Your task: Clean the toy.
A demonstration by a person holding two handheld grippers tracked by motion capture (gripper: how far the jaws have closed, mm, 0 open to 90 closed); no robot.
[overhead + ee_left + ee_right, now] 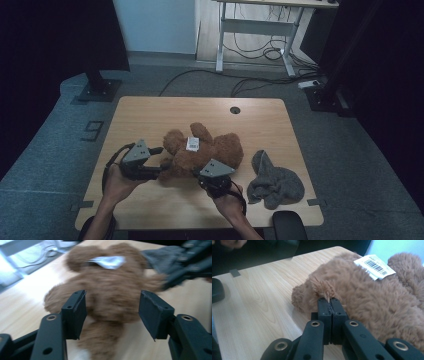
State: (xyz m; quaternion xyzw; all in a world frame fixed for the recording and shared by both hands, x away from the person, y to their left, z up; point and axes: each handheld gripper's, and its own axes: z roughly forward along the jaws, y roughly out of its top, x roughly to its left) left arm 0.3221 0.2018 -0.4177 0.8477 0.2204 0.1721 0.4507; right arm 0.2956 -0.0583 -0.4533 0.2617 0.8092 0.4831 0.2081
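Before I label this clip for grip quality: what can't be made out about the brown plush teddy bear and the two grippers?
- Brown plush teddy bear: its face, lying downward in the high view.
- White barcode tag: print too small to read, right gripper view.
- Right gripper: shut on a tuft of fur; which limb is unclear.
- Left gripper: motion blur smears the bear between its open jaws.
- Grey knit cloth: crumpled, kind unclear.

A lab or recording room

A wooden tabletop [150, 112] is set on grey carpet [45, 150], flanked by black stand bases [100, 91]; loose cables [260, 52] are seen under a height-adjustable desk [260, 25].
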